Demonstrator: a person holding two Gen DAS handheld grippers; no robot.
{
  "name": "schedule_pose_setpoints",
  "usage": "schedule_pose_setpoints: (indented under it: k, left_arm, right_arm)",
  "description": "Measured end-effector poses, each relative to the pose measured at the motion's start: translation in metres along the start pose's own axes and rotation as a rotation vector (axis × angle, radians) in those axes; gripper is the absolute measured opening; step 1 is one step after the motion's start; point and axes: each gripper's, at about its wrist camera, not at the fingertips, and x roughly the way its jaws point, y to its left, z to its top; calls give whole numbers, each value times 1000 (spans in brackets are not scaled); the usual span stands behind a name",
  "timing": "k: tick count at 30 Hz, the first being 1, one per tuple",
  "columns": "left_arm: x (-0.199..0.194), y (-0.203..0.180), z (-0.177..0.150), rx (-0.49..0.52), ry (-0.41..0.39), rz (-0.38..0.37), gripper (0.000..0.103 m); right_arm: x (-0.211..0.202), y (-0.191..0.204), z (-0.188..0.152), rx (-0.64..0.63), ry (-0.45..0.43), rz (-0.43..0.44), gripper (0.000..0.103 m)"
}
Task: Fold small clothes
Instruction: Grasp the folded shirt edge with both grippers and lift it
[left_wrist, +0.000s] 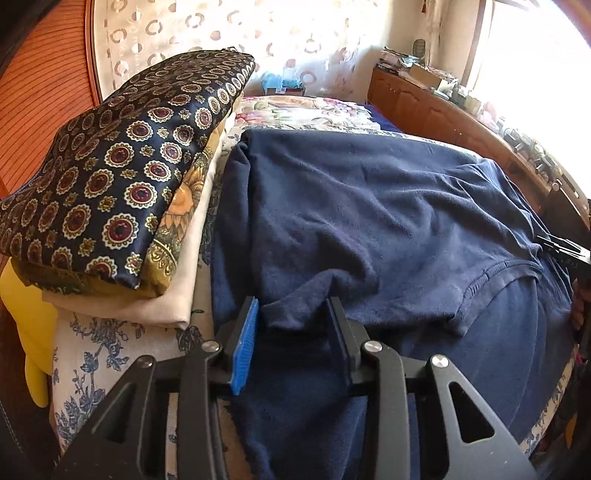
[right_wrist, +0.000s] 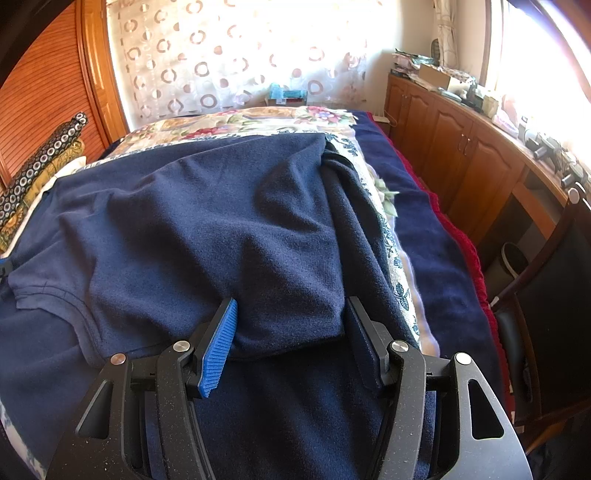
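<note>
A navy T-shirt lies spread on a darker navy blanket on the bed, its ribbed neckline toward the near edge. My left gripper is shut on a bunched fold of the shirt's near left edge, and the fabric fills the gap between its pads. In the right wrist view the same T-shirt fills the middle. My right gripper is shut on a thick fold at the shirt's near right corner. Its black tip shows at the right edge of the left wrist view.
A stack of folded cloths, topped by a dark medallion-print one, sits left of the shirt. A floral bedspread covers the far bed. Wooden cabinets with clutter line the right wall. A dark chair stands near right.
</note>
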Motion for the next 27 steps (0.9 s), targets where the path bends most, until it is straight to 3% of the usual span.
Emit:
schedule_pose_setpoints:
  k: [1, 3, 5, 8, 10, 12, 14, 27]
  left_arm:
    - [-1, -2, -1, 6, -3, -4, 34]
    - [-4, -6, -1, 31, -31, -3, 10]
    - [-10, -7, 2, 49, -59, -3, 4]
    - [-19, -14, 5, 76, -96, -1, 3]
    - [-26, -18, 7, 86, -121, -6, 3]
    - [-34, -18, 10, 80, -147, -12, 3]
    - [-41, -16, 13, 71, -173, -16, 3]
    - [-105, -19, 17, 56, -330, -77, 3]
  right_arm:
    - [0, 0, 0, 0, 0, 0, 60]
    - [0, 0, 0, 0, 0, -2, 60]
    - [0, 0, 0, -2, -1, -2, 60]
    - [-3, 2, -1, -23, -7, 5, 50]
    - [-5, 6, 0, -31, -14, 14, 37]
    - [-10, 6, 1, -41, -33, 12, 14]
    - [-19, 11, 2, -71, -75, 12, 7]
    - [-87, 1, 20, -70, -231, 113, 2]
